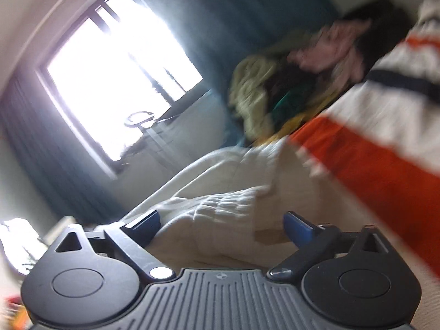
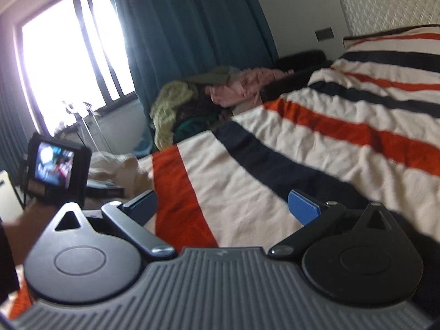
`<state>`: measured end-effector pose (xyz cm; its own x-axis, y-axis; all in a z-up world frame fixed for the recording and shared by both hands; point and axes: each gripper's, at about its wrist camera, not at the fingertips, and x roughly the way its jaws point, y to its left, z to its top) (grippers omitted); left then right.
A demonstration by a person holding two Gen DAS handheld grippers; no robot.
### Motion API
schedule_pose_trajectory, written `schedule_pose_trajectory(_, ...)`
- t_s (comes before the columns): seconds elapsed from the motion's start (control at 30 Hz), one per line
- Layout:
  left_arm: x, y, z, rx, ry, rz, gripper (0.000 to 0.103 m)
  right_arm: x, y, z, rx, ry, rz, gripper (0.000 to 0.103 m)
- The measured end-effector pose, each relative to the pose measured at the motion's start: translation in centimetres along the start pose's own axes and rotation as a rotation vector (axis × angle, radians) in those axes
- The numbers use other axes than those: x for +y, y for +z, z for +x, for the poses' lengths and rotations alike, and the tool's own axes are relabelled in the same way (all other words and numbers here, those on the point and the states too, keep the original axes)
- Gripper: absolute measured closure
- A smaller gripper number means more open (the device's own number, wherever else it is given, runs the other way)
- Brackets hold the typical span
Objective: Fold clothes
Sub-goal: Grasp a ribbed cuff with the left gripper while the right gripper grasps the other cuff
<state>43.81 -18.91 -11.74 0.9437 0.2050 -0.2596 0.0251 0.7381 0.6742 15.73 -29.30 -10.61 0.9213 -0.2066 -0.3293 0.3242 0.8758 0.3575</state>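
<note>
1. Writing: none readable in either view. The small round mark on the ribbed body of each gripper is too blurred to make out.
2. Left gripper (image 1: 221,227): jaws wide apart, nothing clamped. A cream ribbed garment (image 1: 220,206) lies crumpled straight ahead, its near fold reaching in between the blue pads (image 1: 298,227); contact with the pads cannot be told. The left wrist view is rolled and smeared.
3. Right gripper (image 2: 222,209): jaws wide apart, empty, over the striped bedcover (image 2: 302,143) of orange, cream and dark bands, which fills the space between and beyond the pads.
4. Clothes pile (image 2: 198,101): well beyond the jaws and to their left, at the far edge of the bed. Yellow-green knit, pink piece, dark and green items heaped together. In the left wrist view the same pile (image 1: 275,88) sits ahead and right of the jaws, blurred.
5. Right wrist view only: the other gripper's camera unit with a lit screen (image 2: 56,167), left of the jaws, held by a hand whose forearm (image 2: 27,228) shows at the frame edge; a quilted white headboard (image 2: 390,5) far right; a dark wall plate (image 2: 324,33).
6. Left wrist view only: the cream garment close up.
7. Both views: bright window (image 2: 66,63) and teal curtain (image 2: 189,27), beyond the jaws, left.
</note>
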Motion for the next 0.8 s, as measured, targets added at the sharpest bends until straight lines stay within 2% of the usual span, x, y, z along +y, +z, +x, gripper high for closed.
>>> schedule_pose_trajectory(0.03,-0.1,0.1,1.3,0.014,0.031,0.0,0.021,0.2,-0.5,0.7,0.008,-0.003,-0.014,0.0)
schedule_pose_trajectory(0.07,-0.3,0.2,2.6,0.027,0.061,0.0,0.038,0.4,-0.9,1.3,0.015,-0.005,-0.029,0.0)
schedule_pose_trajectory(0.1,0.4,0.4,3.0,0.023,0.073,-0.044,0.046,0.7,-1.4,2.0,0.022,-0.007,-0.043,0.0)
schedule_pose_trajectory(0.17,2.0,1.0,3.4,0.018,0.082,-0.13,0.072,1.2,-2.3,2.9,0.039,-0.015,-0.07,0.0)
schedule_pose_trajectory(0.23,4.2,1.8,2.9,0.007,0.065,-0.211,0.08,1.4,-2.6,3.0,0.032,-0.017,-0.077,0.0)
schedule_pose_trajectory(0.4,10.7,3.5,-2.8,-0.075,-0.018,-0.354,0.083,1.9,-3.0,2.9,0.008,-0.014,-0.09,0.0)
schedule_pose_trajectory(0.5,14.0,2.1,-8.1,-0.136,-0.086,-0.425,0.084,2.0,-2.7,1.9,-0.011,0.025,-0.095,0.0)
schedule_pose_trajectory(0.6,16.4,-1.2,-13.2,-0.158,-0.137,-0.498,0.084,2.5,-2.5,0.5,-0.028,0.064,-0.125,0.0)
schedule_pose_trajectory(0.8,20.7,-9.0,-24.5,-0.23,-0.225,-0.559,0.085,3.1,-2.0,-3.4,-0.041,0.109,-0.166,0.0)
